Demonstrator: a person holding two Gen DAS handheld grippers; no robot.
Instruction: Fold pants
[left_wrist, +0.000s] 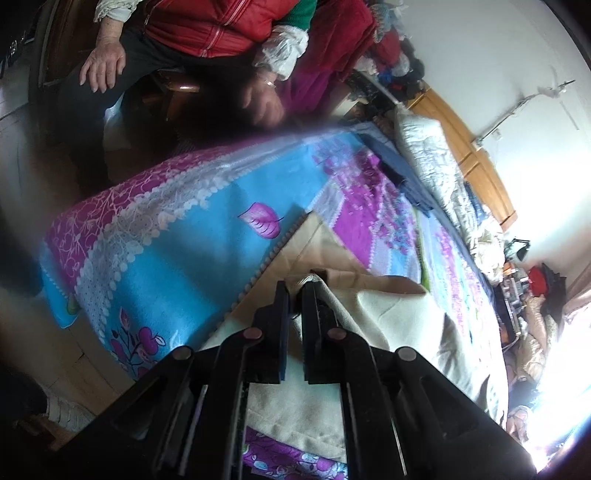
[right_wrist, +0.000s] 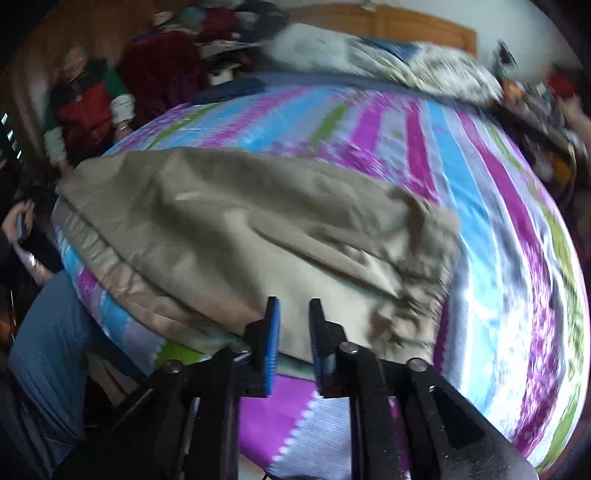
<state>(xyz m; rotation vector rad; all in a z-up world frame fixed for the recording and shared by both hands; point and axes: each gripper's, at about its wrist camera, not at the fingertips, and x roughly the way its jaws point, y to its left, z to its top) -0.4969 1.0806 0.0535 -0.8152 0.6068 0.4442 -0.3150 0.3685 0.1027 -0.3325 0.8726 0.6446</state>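
The pants (right_wrist: 236, 229) lie on the bed (right_wrist: 498, 240), long axis running far-left to near-right. The left gripper (left_wrist: 297, 291) pinches their fabric; the right gripper (right_wrist: 294, 314) stands narrowly apart, empty.

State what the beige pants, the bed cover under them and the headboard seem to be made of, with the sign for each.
Pants: probably woven cotton twill; matte, with soft creases.
Bed cover: likely thin printed cloth; flat floral pattern, slight sheen.
Headboard: apparently varnished wood; orange-brown, smooth panels.
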